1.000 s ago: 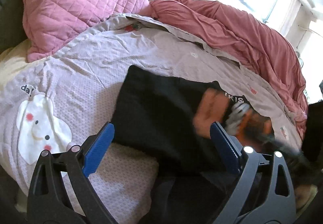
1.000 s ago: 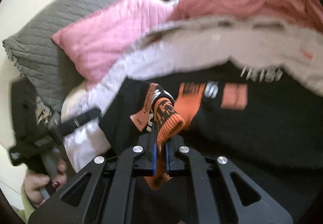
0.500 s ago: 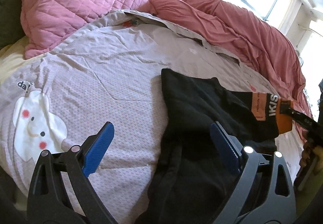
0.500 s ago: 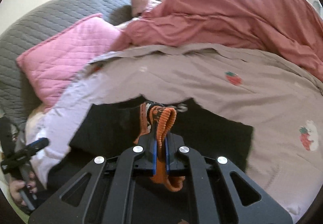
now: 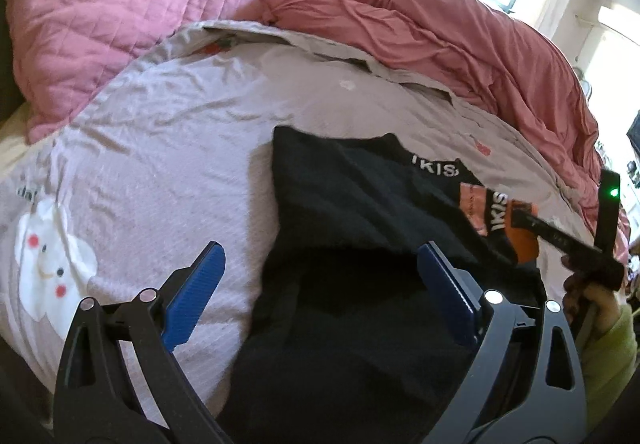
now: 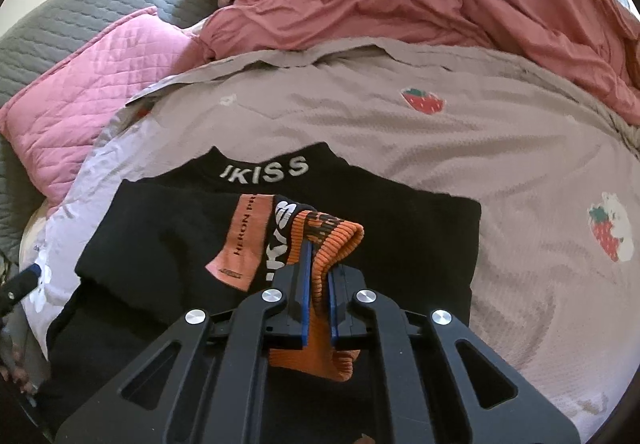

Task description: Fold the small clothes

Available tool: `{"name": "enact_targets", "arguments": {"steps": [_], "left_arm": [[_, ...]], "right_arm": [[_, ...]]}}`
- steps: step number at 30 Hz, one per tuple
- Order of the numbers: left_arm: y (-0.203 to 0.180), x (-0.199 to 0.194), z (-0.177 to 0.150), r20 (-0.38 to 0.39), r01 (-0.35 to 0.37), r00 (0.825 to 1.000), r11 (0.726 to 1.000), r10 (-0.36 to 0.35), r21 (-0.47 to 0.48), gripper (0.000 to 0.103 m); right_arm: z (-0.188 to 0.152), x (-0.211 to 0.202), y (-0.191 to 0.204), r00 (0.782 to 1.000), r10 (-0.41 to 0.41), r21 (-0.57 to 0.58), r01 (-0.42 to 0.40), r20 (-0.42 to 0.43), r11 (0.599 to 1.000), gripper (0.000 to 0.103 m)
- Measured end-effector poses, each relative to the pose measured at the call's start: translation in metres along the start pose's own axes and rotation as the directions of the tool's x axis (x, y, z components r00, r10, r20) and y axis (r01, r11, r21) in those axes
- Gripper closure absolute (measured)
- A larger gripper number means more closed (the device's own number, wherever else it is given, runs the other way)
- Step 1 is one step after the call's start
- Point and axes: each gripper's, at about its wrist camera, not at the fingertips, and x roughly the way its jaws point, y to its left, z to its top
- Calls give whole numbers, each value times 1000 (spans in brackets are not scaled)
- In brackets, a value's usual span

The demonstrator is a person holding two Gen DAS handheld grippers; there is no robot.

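So the fold is being worked on, roughly mid-way by the look of it. The black knit garment with white lettering and orange ribbed cuffs (image 6: 288, 228) is being spread flat on the pale lilac quilted bedcover with strawberry prints (image 6: 460, 147), straight ahead of both tools. One orange cuff (image 6: 332, 244) is being pinched between the blue pads of the right gripper (image 6: 319, 284), whose jaws are being kept nearly together on the ribbing, and that sleeve is being laid across the black body, just in front of the fingertips. From the left wrist view, the same cuff (image 5: 516, 232) is being seen off to the right, past the right-hand finger.

The left gripper (image 5: 316, 300) is being held wide apart with nothing between its fingers; the garment's lower part is lying under and just beyond them.

What's probably left: the cuff is yet to be let go, and the body itself isn't being doubled over yet, so further folds are likely needed. The pink quilted pillow (image 5: 112, 23) and the rumpled salmon duvet (image 6: 460, 3) are being left alone, well beyond the tools.
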Motion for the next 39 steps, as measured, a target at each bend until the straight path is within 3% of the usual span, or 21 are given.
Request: {"name": "enact_targets", "arguments": {"steps": [8, 9, 12, 16, 19, 25, 32, 39], "left_arm": [[-38, 45, 19, -48, -80, 995, 991, 85, 106, 13], [-42, 54, 19, -57, -89, 994, 988, 97, 126, 13], [-47, 72, 21, -64, -102, 991, 982, 114, 156, 13], [-42, 94, 15, -90, -89, 990, 981, 106, 175, 13], [-37, 106, 6, -112, -71, 990, 984, 90, 166, 13], [-35, 108, 0, -96, -63, 992, 982, 81, 176, 12], [-32, 106, -1, -87, -46, 994, 986, 60, 161, 12], [-25, 98, -4, -77, -35, 996, 990, 46, 137, 11]], "right_arm": [[-6, 5, -11, 998, -64, 30, 64, -6, 997, 89], [-6, 3, -13, 997, -77, 37, 77, -4, 996, 85], [-8, -7, -15, 993, -109, 28, 109, 31, 994, 84], [-12, -20, -4, 995, -75, -20, 76, 67, 997, 81], [-15, -21, 10, 998, -17, -62, 21, 63, 998, 67], [-16, -12, 31, 999, 22, -94, -19, 34, 995, 66], [-27, 18, 18, 997, -44, -57, 40, -70, 998, 65], [-27, 10, 18, 998, -37, -52, 34, -45, 998, 62]]}}
